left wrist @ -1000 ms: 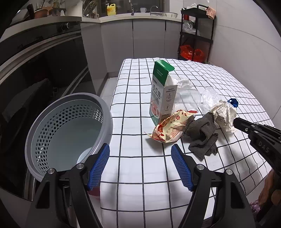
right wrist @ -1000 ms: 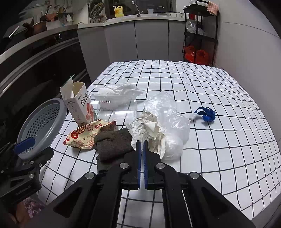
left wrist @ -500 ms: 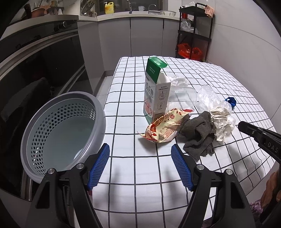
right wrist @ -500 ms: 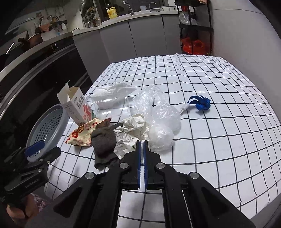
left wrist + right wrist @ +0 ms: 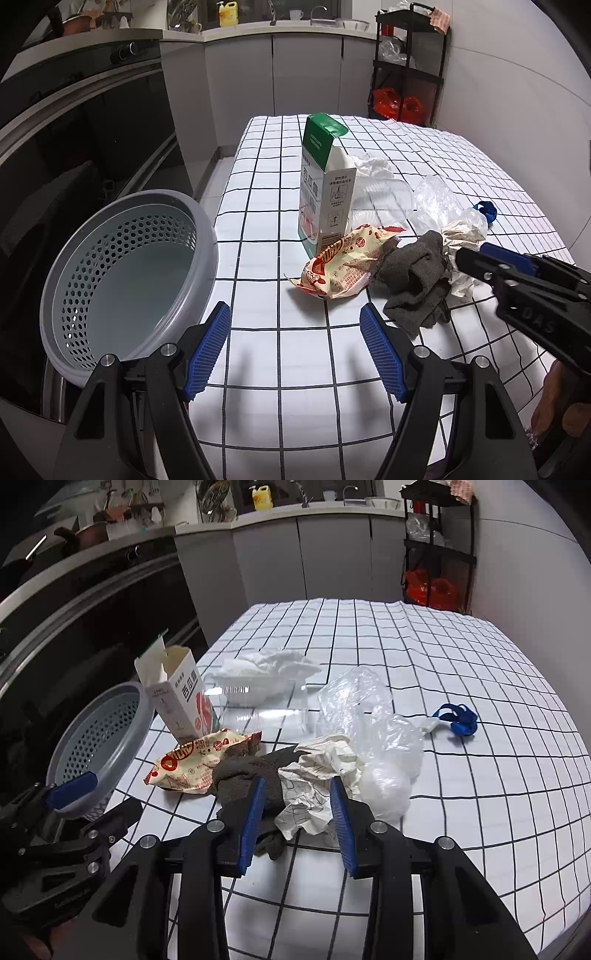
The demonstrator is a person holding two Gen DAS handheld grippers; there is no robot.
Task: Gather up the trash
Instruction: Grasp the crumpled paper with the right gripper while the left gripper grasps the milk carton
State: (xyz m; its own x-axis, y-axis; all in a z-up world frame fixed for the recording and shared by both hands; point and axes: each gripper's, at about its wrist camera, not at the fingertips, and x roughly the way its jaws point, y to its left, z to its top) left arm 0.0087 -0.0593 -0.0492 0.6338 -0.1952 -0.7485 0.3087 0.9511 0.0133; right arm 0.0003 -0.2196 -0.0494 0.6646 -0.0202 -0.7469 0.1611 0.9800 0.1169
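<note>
Trash lies in a heap on the checked tablecloth (image 5: 317, 354): a red and cream snack wrapper (image 5: 343, 266), a grey cloth (image 5: 413, 280), crumpled paper (image 5: 317, 782), a clear plastic bag (image 5: 373, 723) and an upright green-topped carton (image 5: 325, 184). My right gripper (image 5: 297, 782) is low over the heap and its jaws are opening. The crumpled paper sits between the tips, but the pads do not press on it. My left gripper (image 5: 293, 310) hangs open over bare cloth, short of the wrapper. A grey perforated basket (image 5: 207, 229) is at the table's left edge.
A clear plastic tub (image 5: 258, 701) with white tissue (image 5: 273, 662) stands behind the heap. A blue loop (image 5: 458, 720) lies to the right. Dark oven fronts (image 5: 92, 147) run along the left, grey cabinets (image 5: 306, 74) and a black rack (image 5: 410, 66) at the back.
The right gripper's jaws were shut and now stand apart. It has closed in on the heap, so the crumpled paper now lies between its tips. The left gripper has stayed open.
</note>
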